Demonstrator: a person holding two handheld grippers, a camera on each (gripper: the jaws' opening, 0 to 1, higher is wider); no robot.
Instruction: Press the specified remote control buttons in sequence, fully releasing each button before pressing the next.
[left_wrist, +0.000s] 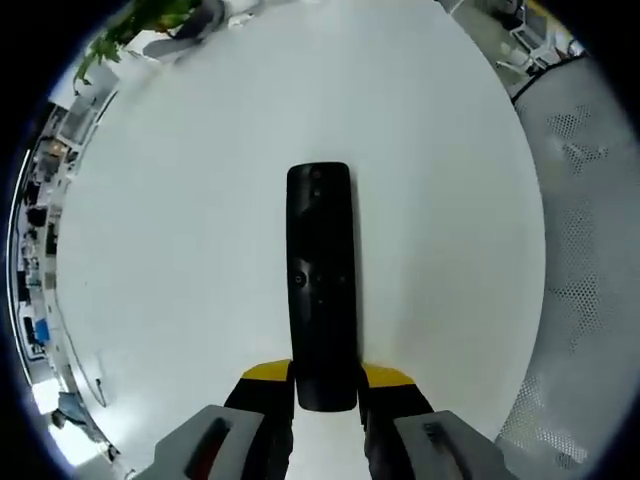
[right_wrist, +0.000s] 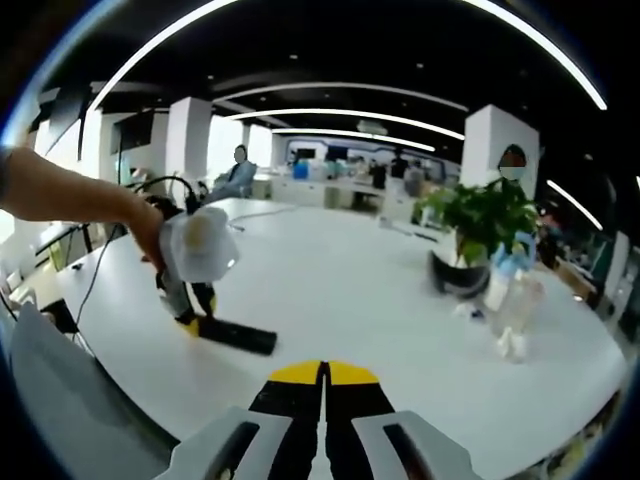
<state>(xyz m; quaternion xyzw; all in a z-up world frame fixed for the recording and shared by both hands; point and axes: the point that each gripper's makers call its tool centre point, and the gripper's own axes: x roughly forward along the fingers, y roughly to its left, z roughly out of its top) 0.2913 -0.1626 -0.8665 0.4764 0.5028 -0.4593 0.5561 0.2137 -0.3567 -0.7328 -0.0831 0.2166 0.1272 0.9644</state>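
Two yellow-tipped jaws of the left gripper (left_wrist: 325, 385) were seen clamped on the near end of a black remote control (left_wrist: 321, 280), which was laid flat on the white table (left_wrist: 180, 220) and stretched straight away from the camera in the left gripper view. Small buttons were made out on its face, but no brand, label or lettering could be read on it. In the right gripper view the same remote control (right_wrist: 238, 337) was seen lying near the table's edge, held at one end by the left gripper (right_wrist: 196, 318) in a person's hand (right_wrist: 150, 232). The right gripper (right_wrist: 323, 385) was held above the table, well apart from the remote, its jaws pressed together with nothing between them. A potted plant (right_wrist: 478, 232) and clear bottles (right_wrist: 512, 305) were seen farther along the table; their labels were too blurred to be read.
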